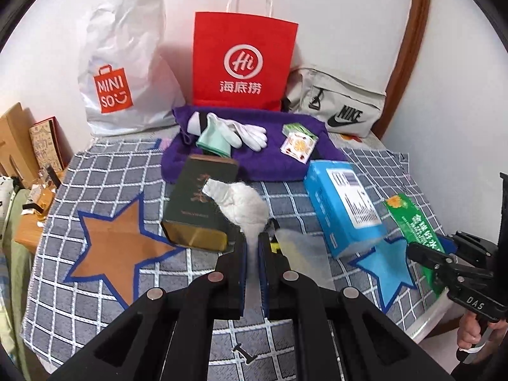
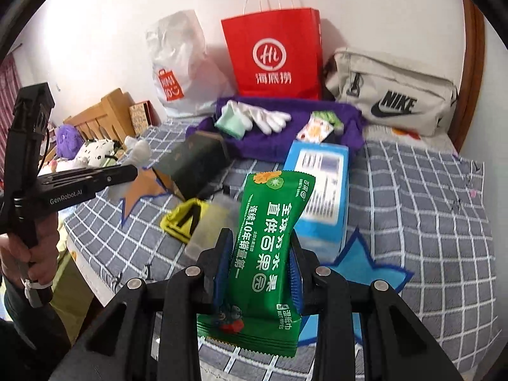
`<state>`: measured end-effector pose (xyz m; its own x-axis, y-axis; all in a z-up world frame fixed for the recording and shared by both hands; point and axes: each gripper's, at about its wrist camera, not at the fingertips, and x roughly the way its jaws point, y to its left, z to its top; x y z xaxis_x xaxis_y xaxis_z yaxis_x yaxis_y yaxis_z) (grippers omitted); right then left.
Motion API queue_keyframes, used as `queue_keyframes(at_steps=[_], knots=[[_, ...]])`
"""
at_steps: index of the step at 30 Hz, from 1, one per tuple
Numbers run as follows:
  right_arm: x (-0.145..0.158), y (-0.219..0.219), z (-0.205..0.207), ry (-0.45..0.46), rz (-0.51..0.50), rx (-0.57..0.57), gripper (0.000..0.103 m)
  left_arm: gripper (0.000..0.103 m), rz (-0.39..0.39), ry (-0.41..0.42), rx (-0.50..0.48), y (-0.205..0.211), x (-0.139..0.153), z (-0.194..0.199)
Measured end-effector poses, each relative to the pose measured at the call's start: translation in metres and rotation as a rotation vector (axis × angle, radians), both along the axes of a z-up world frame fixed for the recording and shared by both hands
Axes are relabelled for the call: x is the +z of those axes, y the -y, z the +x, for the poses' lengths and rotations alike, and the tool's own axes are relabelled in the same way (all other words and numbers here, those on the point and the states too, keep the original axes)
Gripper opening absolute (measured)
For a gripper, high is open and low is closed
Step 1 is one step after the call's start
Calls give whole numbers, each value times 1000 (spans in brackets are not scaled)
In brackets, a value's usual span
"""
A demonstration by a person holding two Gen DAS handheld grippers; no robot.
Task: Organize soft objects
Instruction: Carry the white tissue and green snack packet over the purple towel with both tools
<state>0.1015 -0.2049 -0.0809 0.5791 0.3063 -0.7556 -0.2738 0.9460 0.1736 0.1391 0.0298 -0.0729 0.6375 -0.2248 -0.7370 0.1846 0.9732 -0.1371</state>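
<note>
Left wrist view: left gripper [image 1: 252,244], jaws pressed together on a white fluffy cloth [image 1: 244,204], which bulges above the fingertips, clear of the bed. Right wrist view: right gripper [image 2: 258,263], jaws pinching a green wet-wipes packet [image 2: 270,254] across its middle; the packet stands upright between the pads, off the bedding.

Grey checked blanket [image 1: 104,311] with star patches covers the bed. On it, toward the wall: purple towel [image 1: 254,165], carrying white gloves [image 1: 250,133], a mint-green cloth [image 1: 214,141] and a small tissue pack with an orange print [image 1: 298,146]. Dark green box [image 1: 198,209] lies against the towel's near edge; blue carton [image 1: 343,206] lies to its right. Yellow item [image 2: 182,222], near the right gripper, possibly a pouch; blurred.

Against the wall, left to right: white Miniso bag [image 1: 123,73], red paper bag [image 1: 243,60], beige Nike bag [image 1: 343,104].
</note>
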Motion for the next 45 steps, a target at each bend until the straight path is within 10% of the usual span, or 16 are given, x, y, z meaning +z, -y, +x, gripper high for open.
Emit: queue_keyframes(at_steps=[45], knots=[[23, 27, 188, 72, -6, -41, 33, 7, -12, -41, 122, -9, 12, 143]])
